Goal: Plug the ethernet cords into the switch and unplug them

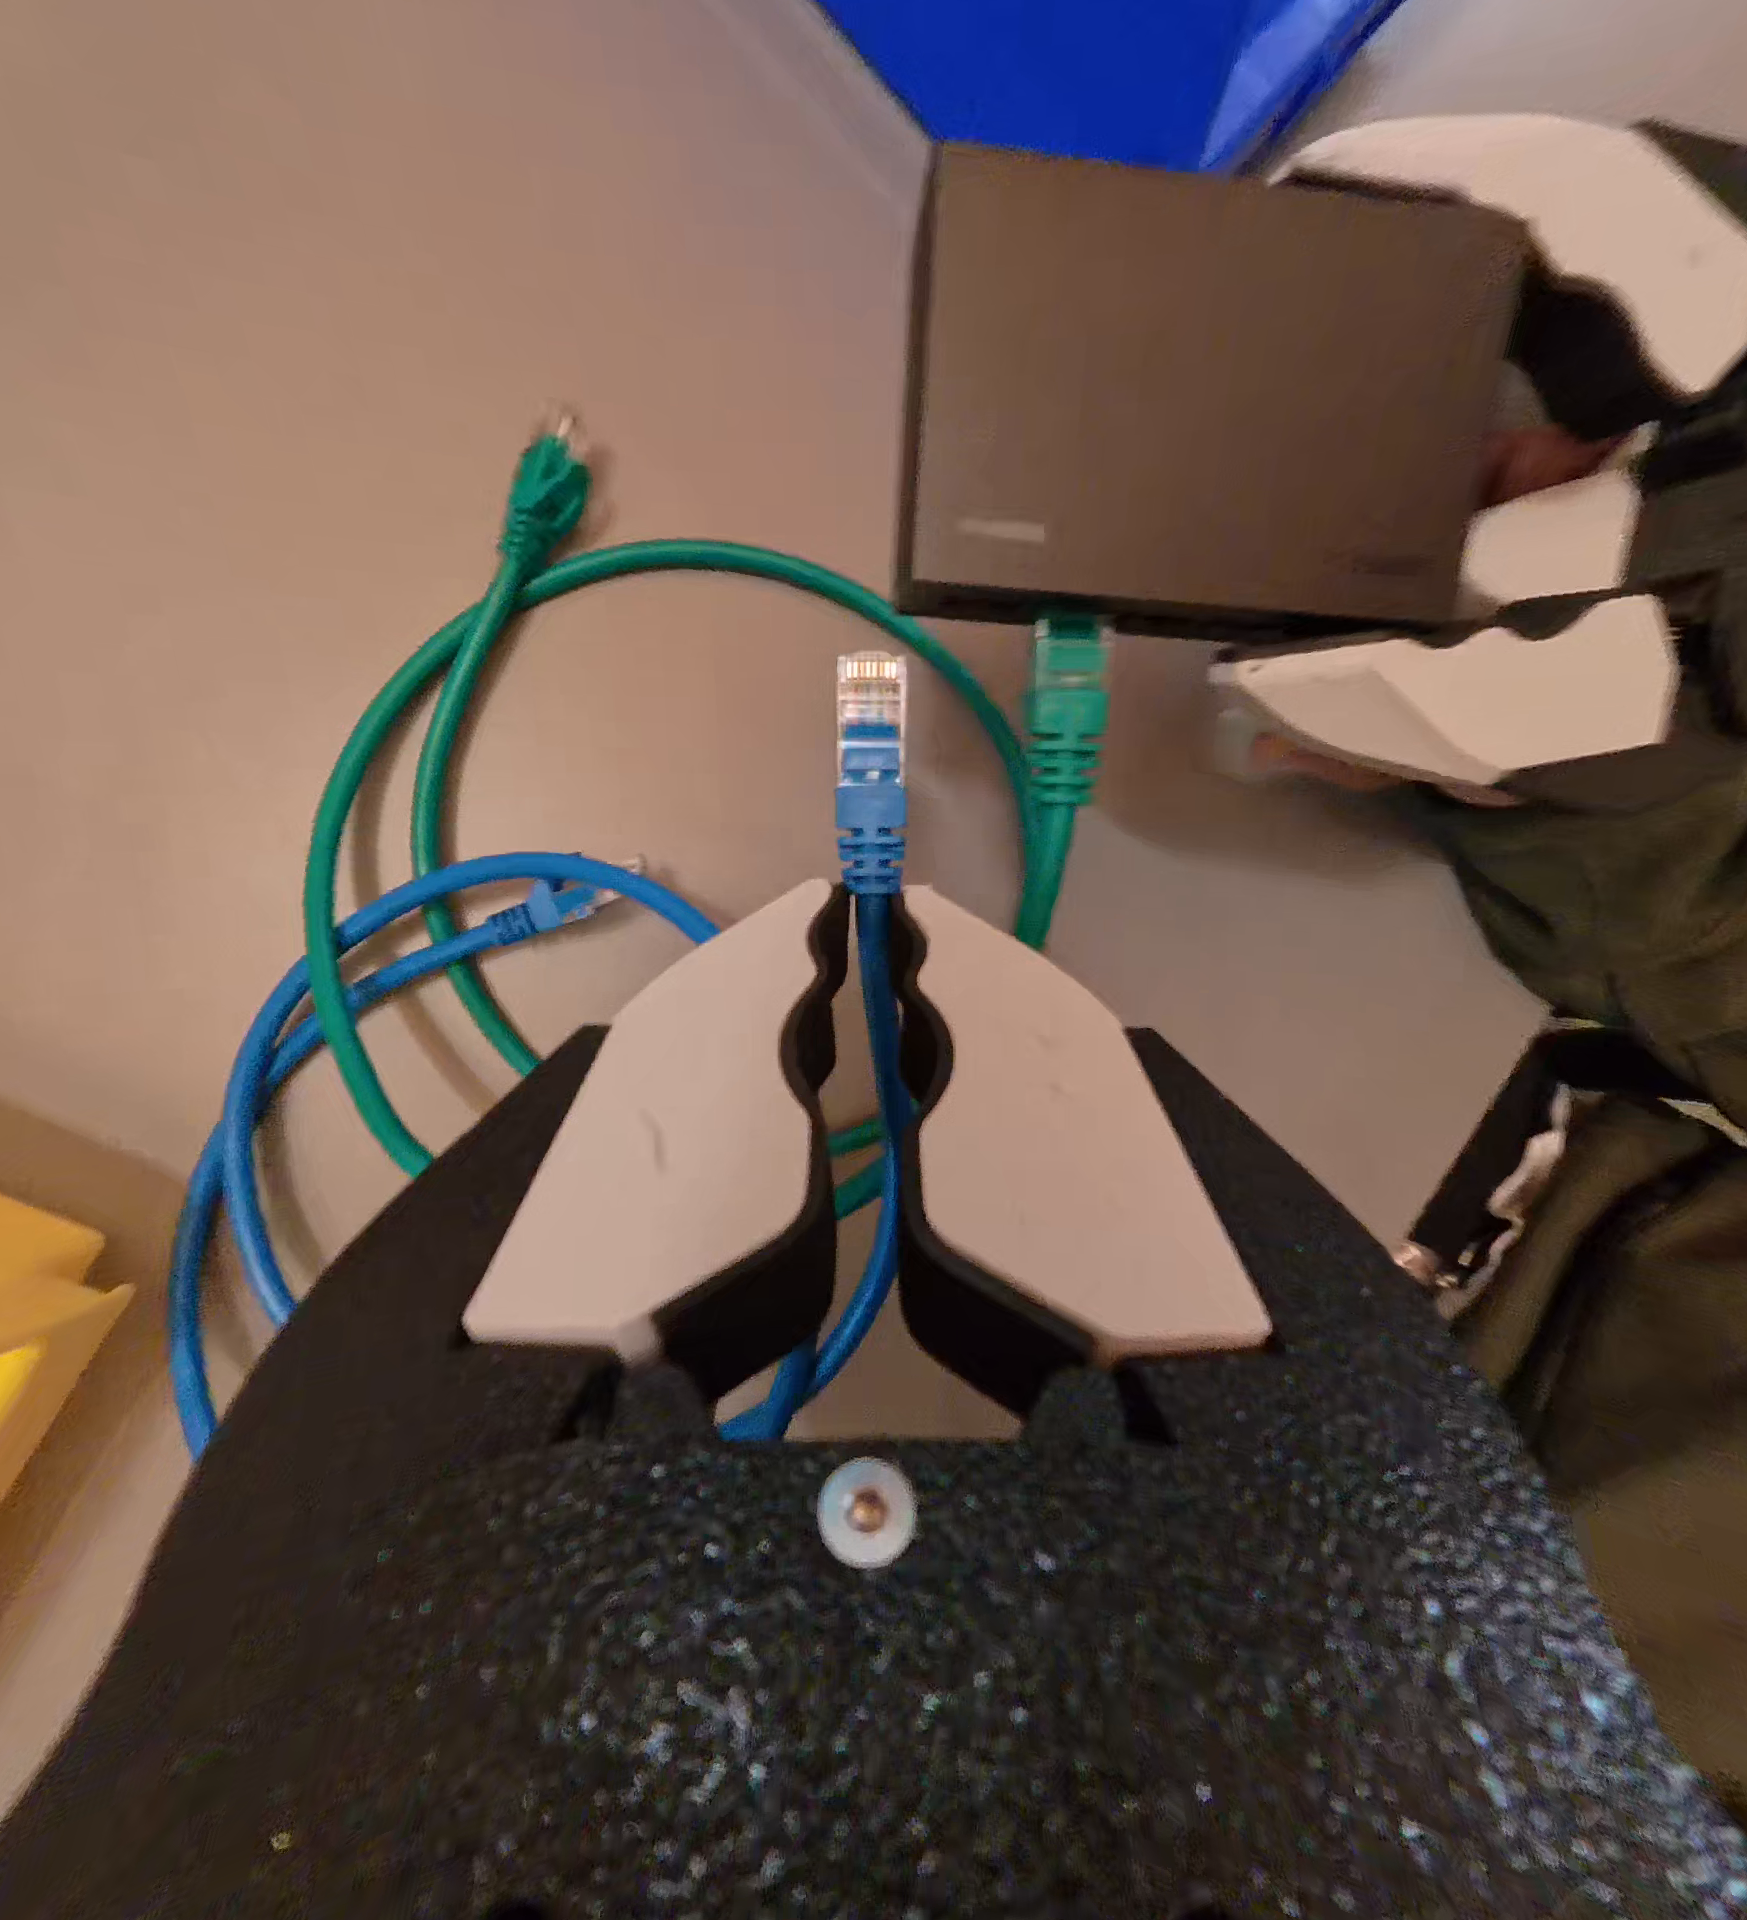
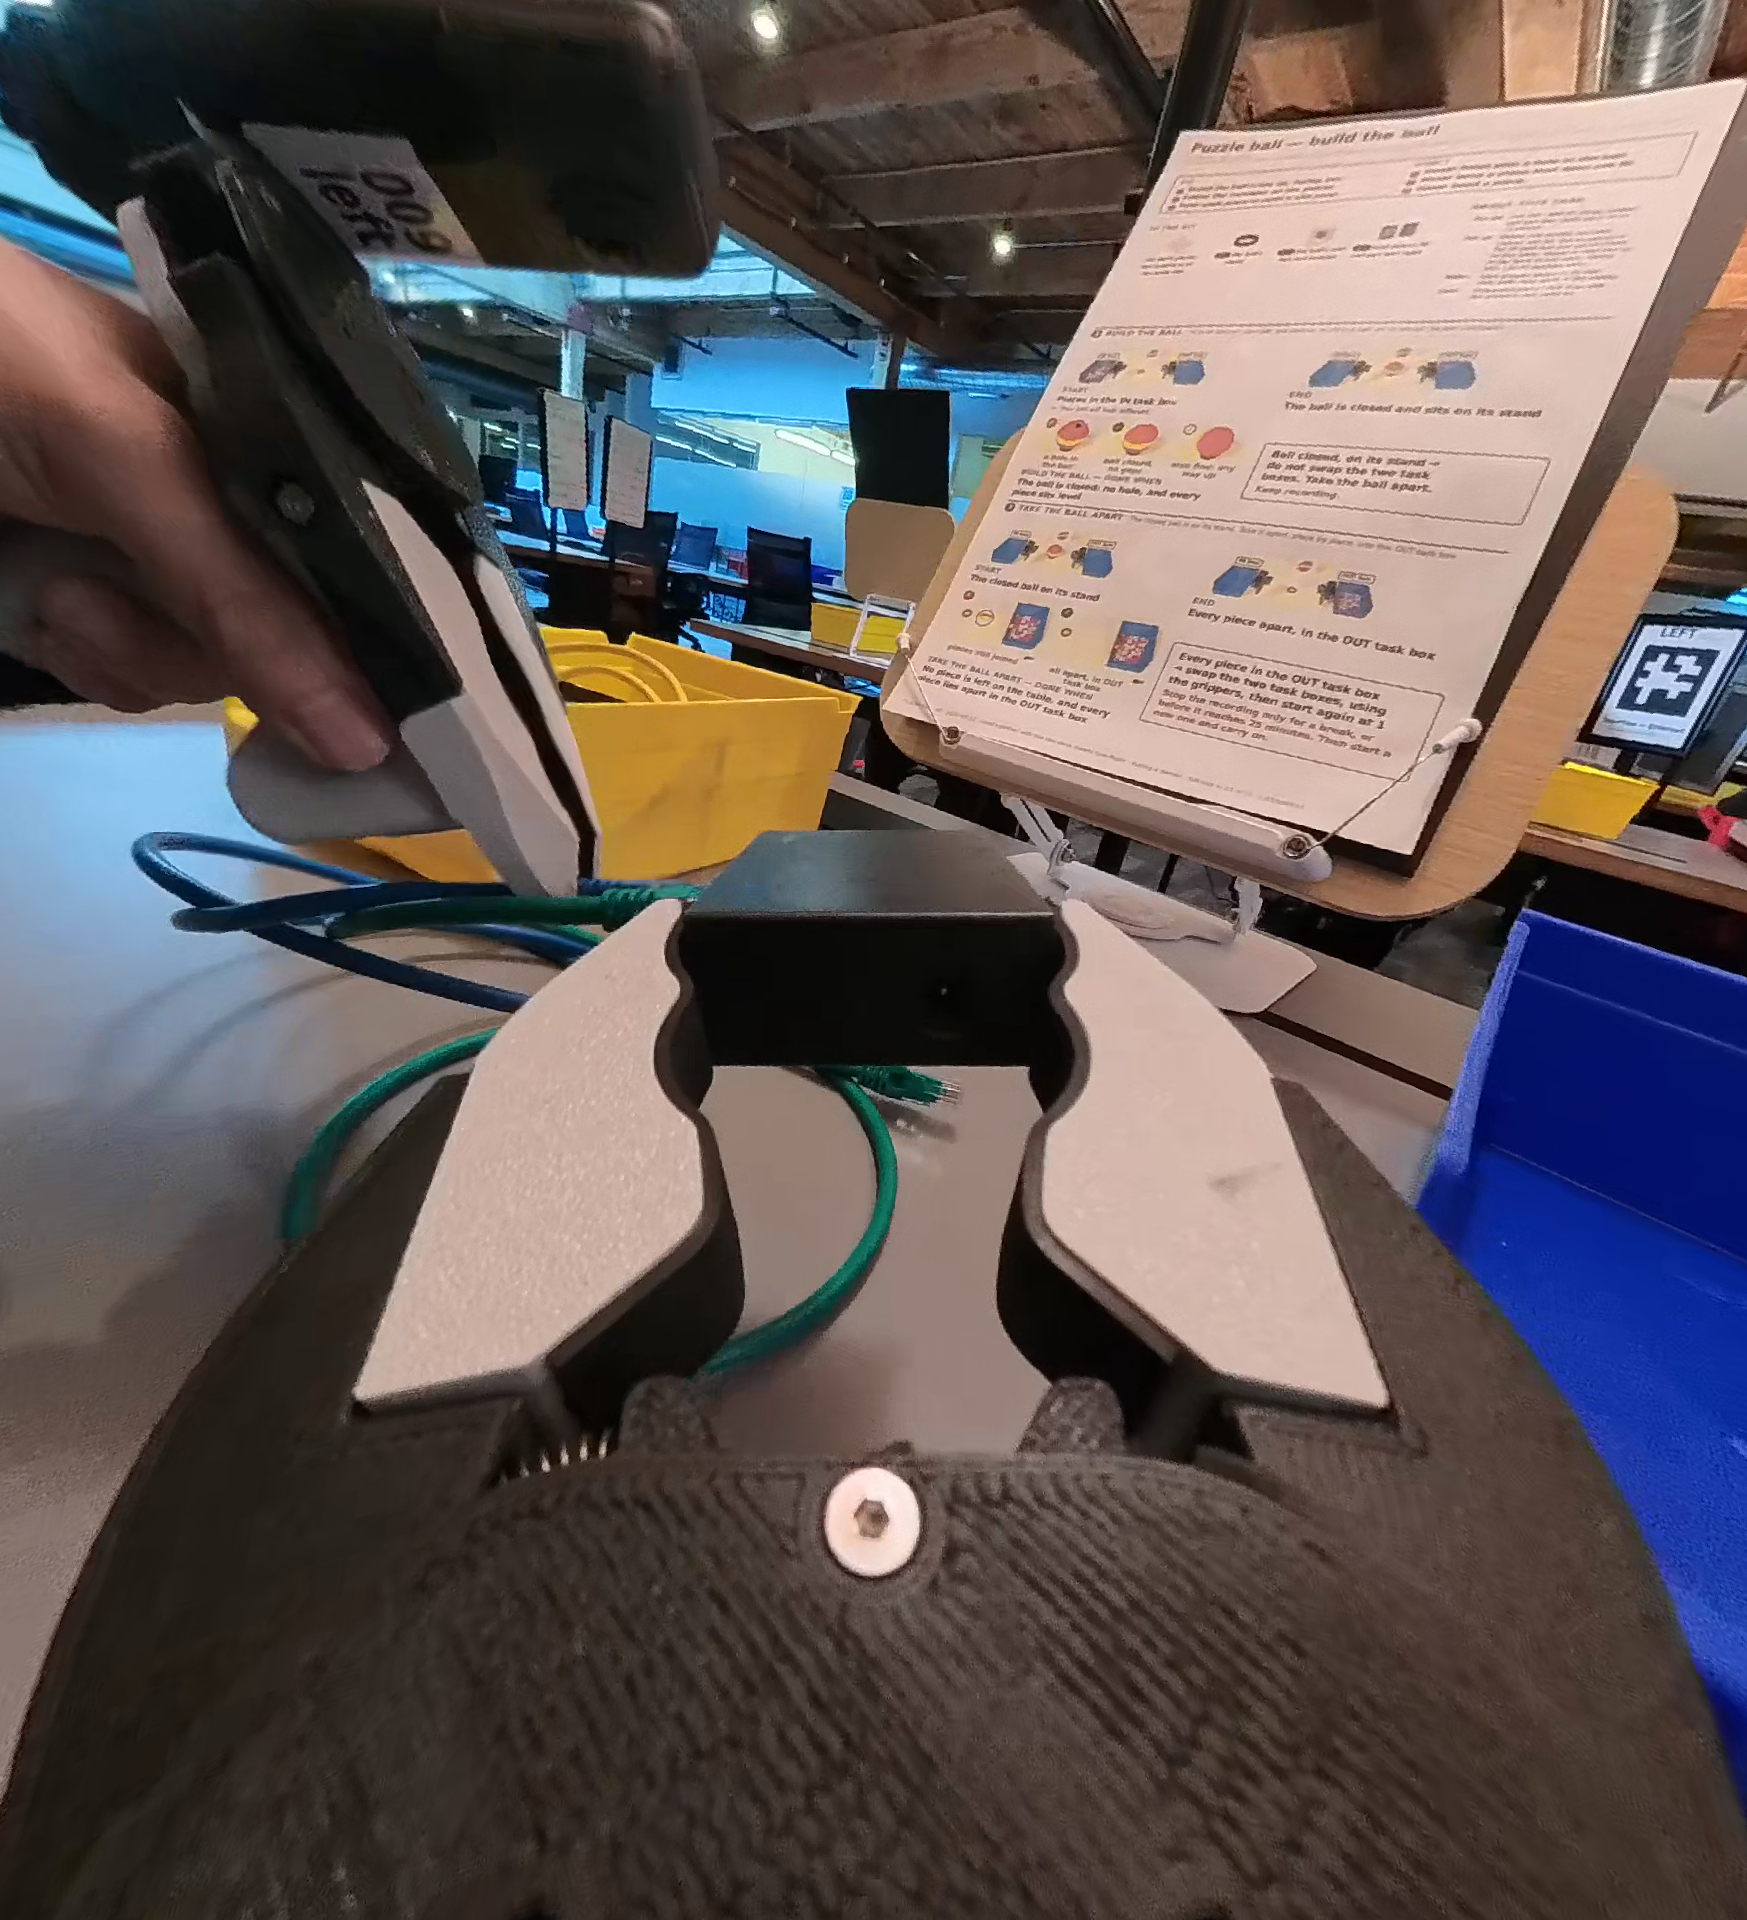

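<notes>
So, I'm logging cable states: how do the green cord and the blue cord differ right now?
The green cord has one plug seated in the switch; the blue cord has none plugged in. The left gripper is shut on the blue cord just behind its plug, which points toward the switch; no gripper holds the green cord. Both loop loosely on the table, each with a free plug lying there.

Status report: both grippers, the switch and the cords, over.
Left gripper shut on blue cord, plug short of the switch. Right gripper clamps the switch. Green cord already plugged in. Nothing blocking.
</notes>
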The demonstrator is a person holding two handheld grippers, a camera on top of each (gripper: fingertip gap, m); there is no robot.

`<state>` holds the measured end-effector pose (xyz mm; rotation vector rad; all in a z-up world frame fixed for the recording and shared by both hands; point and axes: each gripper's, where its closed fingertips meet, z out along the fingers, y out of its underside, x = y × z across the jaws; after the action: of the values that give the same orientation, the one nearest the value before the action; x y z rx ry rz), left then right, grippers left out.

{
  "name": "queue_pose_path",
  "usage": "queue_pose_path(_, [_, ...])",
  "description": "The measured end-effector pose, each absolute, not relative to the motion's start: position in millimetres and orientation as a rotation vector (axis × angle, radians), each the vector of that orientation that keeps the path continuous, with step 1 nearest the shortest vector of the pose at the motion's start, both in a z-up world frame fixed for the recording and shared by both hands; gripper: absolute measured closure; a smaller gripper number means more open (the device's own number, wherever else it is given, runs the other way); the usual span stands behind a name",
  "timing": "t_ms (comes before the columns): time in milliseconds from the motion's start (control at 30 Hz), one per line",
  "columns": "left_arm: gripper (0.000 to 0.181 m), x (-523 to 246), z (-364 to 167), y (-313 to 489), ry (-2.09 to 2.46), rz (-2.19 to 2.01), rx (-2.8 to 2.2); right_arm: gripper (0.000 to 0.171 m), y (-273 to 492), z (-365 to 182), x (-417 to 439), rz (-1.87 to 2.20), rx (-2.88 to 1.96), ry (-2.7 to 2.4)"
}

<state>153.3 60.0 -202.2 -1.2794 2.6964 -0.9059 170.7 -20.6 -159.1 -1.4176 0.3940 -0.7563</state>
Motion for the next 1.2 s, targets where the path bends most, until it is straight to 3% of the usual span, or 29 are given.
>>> queue_pose_path(33, [0.174,158.6,-205.0,66.3,2.661,-0.86,-1.287,0.109,-20.2,-159.3,170.3,-0.746,-1.419,0.391])
queue_pose_path(167, [0.169,181.7,-215.9,87.4,2.535,-0.743,-1.313,0.109,-20.3,-158.3,168.6,-0.716,-1.41,0.378])
queue_pose_path(267, [0.131,190.5,-208.9,63.3,2.511,-1.071,-1.369,0.11,-19.9,-157.1,165.8,-0.69,-1.401,0.358])
queue_pose_path(300, [0.132,192.4,-194.5,49.0,2.448,-1.328,-1.404,0.11,-18.9,-156.9,164.1,-0.677,-1.4,0.344])
queue_pose_path(333, [0.152,192.4,-179.7,38.2,2.372,-1.581,-1.482,0.11,-20.2,-155.9,164.7,-0.678,-1.389,0.352])
queue_pose_path(367, [0.161,191.0,-165.7,29.9,2.306,-1.819,-1.544,0.11,-21.4,-154.6,164.6,-0.67,-1.376,0.355])
queue_pose_path(567, [0.109,186.6,-163.8,15.5,2.233,-2.197,-1.715,0.11,-16.8,-152.4,159.0,-0.657,-1.359,0.318])
queue_pose_path(633, [0.119,177.0,-164.9,6.6,2.306,-2.315,-1.752,0.11,-11.8,-153.3,155.0,-0.634,-1.371,0.287])
queue_pose_path(700, [0.14,166.0,-169.5,-0.7,2.424,-2.352,-1.772,0.11,-9.5,-153.2,153.1,-0.628,-1.371,0.275])
queue_pose_path(1200, [0.148,166.9,-165.1,12.7,2.493,-2.095,-1.771,0.109,-0.1,-164.6,156.4,-0.654,-1.48,0.278])
